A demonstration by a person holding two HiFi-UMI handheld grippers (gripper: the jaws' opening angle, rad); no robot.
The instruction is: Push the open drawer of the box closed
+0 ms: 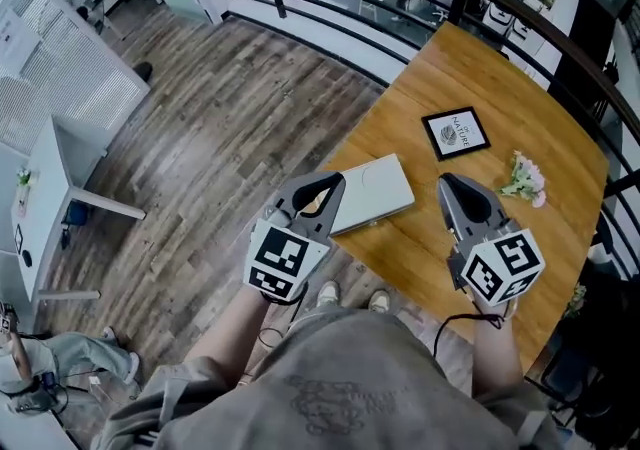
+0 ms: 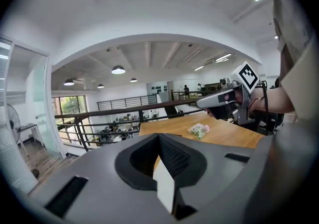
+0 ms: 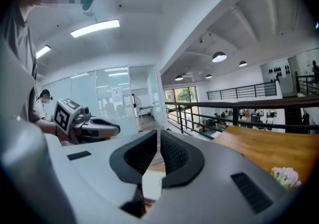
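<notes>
**Left tool (image 1: 335,180) over the end of the box (image 1: 378,188), right tool (image 1: 444,179) just beside it**

Left tool has its jaws pinched together at the tips and nothing in them. Its own view just shows a bit of white through the hole behind the tips. From the head view its nose sits over the left end of the white box, though I can't tell if it's actually touching. The right tool is all but closed too, only a thin slit between the tips, and it's empty. It points away from the person over bare wood just right of the box, apart from it.

The box lies flat by the left corner of the bench (image 1: 520,98). Its long near side runs close along the bench edge, with plank floor (image 1: 220,118) right past that. I can't make out the drawer from up here.

Room-wise, there's open wood beyond the box up to a small black picture frame (image 1: 456,132). A little bunch of flowers (image 1: 525,178) lies off to the right, near the right tool but clear of it. A dark railing (image 1: 565,53) curves round the far side of the bench.

Both tools are held out in front at about the same level, marker cubes (image 1: 283,260) toward the person. Their noses angle away and slightly toward each other, with bare forearms (image 1: 228,333) reaching out behind them.
</notes>
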